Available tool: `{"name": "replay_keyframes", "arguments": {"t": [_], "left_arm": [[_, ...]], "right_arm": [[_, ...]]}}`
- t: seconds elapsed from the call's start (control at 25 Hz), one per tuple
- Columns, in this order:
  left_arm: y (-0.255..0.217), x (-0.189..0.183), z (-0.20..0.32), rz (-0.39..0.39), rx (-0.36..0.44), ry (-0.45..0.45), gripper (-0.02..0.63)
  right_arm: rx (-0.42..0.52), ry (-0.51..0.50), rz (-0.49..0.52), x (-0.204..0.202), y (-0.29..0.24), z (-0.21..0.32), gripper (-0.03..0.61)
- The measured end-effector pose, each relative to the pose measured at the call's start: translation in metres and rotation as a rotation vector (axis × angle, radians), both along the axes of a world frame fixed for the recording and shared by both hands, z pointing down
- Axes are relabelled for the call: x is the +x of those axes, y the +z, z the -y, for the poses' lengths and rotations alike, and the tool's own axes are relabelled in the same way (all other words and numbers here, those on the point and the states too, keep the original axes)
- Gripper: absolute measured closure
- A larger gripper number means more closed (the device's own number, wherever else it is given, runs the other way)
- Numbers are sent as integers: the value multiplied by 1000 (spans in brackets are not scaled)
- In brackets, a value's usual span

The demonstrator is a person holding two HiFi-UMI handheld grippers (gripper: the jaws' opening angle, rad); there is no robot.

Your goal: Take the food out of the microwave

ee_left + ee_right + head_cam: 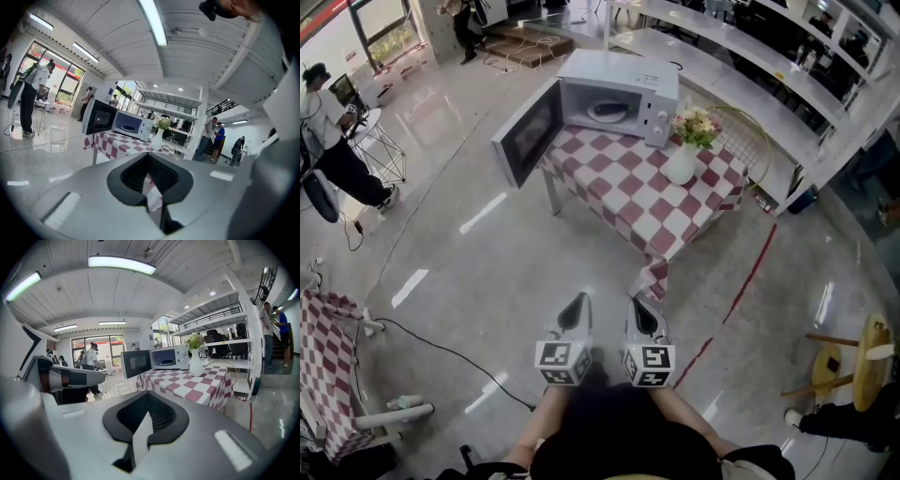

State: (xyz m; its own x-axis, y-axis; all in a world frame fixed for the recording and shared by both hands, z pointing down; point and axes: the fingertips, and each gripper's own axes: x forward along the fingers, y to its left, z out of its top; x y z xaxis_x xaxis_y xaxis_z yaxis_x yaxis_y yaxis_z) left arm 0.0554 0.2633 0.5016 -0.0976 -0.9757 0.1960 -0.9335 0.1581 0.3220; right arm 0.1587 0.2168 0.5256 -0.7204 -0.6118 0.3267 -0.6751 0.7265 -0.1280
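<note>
white and boxy, the metal microwave oven (623, 94) sits at the far end of my desk (628, 202). the desk has a red and white checked cloth over it. the oven's dark glass door (528, 131) hangs wide open on the left side. the food is inside the oven, on a round pale dish with something dark in it (607, 110). i cannot tell what kind of food it is. a white vase (682, 165) with pink and yellow flowers (696, 125) stands on the desk, just beside the oven's button side.

my left claw (578, 305) and my right claw (639, 309) are side by side above the shiny grey floor (487, 272). both point at the desk and are well apart from it. the jaws of my left claw are pressed together with nothing in them. my right claw is the same, closed tight and holding nothing.
</note>
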Motion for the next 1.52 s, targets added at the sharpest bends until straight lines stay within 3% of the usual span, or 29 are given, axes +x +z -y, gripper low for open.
{"name": "replay_keyframes", "arguments": {"t": [0.4,0.84,1.52], "left_arm": [[-1,-41,14,12,8,-11,603],[-6,-84,15,51,29,-81,603],[-5,-108,29,100,45,-116,603]], "right_arm": [[38,84,9,-15,-7,31,578],[82,186,25,-12,-20,72,578],[107,181,70,-17,-27,92,578]]}}
